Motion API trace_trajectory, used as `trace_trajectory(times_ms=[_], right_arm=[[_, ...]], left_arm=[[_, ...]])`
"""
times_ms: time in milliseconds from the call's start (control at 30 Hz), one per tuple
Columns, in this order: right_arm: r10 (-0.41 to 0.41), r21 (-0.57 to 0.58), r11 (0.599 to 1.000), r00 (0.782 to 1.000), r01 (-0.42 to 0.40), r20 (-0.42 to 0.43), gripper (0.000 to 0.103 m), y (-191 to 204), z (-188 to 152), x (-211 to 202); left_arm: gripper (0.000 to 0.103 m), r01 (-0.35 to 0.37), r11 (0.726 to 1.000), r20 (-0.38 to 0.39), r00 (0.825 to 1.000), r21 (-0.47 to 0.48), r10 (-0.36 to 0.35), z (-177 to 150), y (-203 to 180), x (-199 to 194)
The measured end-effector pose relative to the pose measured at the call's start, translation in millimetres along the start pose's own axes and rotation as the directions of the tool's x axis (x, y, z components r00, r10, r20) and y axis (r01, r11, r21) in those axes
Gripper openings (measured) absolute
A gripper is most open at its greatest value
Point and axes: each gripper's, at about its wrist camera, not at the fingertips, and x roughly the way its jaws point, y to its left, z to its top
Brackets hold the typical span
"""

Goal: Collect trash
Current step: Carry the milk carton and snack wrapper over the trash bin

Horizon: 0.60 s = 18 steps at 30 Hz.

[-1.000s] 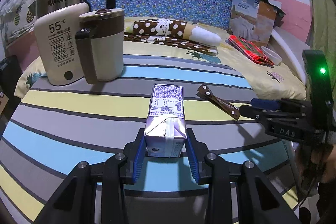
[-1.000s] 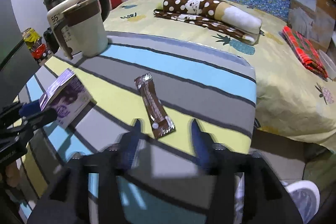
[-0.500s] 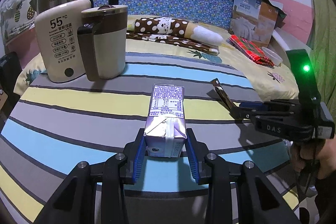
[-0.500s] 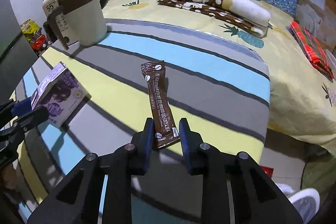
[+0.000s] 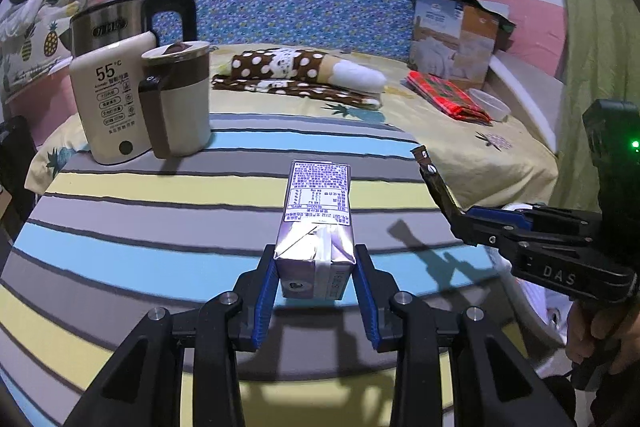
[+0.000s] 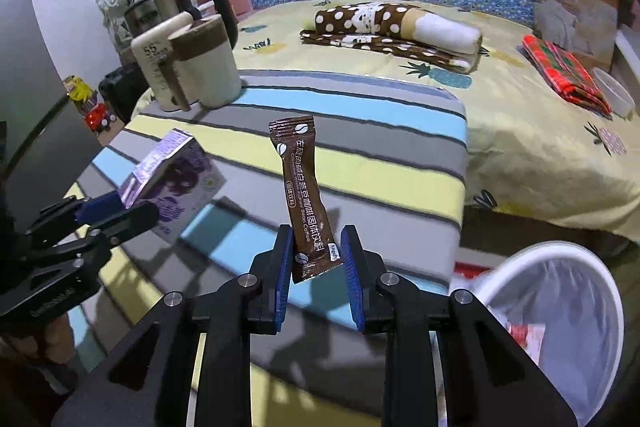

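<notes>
Above striped table (image 5: pixel 120 235), left gripper (image 5: pixel 316 283) holds purple drink carton (image 5: pixel 316 227) between blue pads, jaws closed on carton sides, carton lifted off table surface. Right gripper (image 6: pixel 314 267) holds brown coffee sachet (image 6: pixel 304 195) by lower end, jaws narrow and pressed on it; these jaws have just been closing. Sachet stands almost upright, in air over table edge. White bin (image 6: pixel 560 307) with clear liner sits low, right of right gripper. Kettle (image 5: pixel 116 75) and mug (image 5: pixel 180 107) stand at far left of table.

Bright indoor light, hard shadows, fisheye bending, dark vignetted corners
</notes>
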Motion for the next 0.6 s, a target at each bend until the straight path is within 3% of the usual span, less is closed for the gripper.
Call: trace_trajectory(times_ms=[600], right_arm=[[-0.02, 0.096, 0.995, 0.997, 0.012, 0.081, 0.027, 4, -53, -62]], left_arm=[[0.037, 0.072, 0.996, 0.023, 0.997, 0.056, -0.074, -40, -54, -67]])
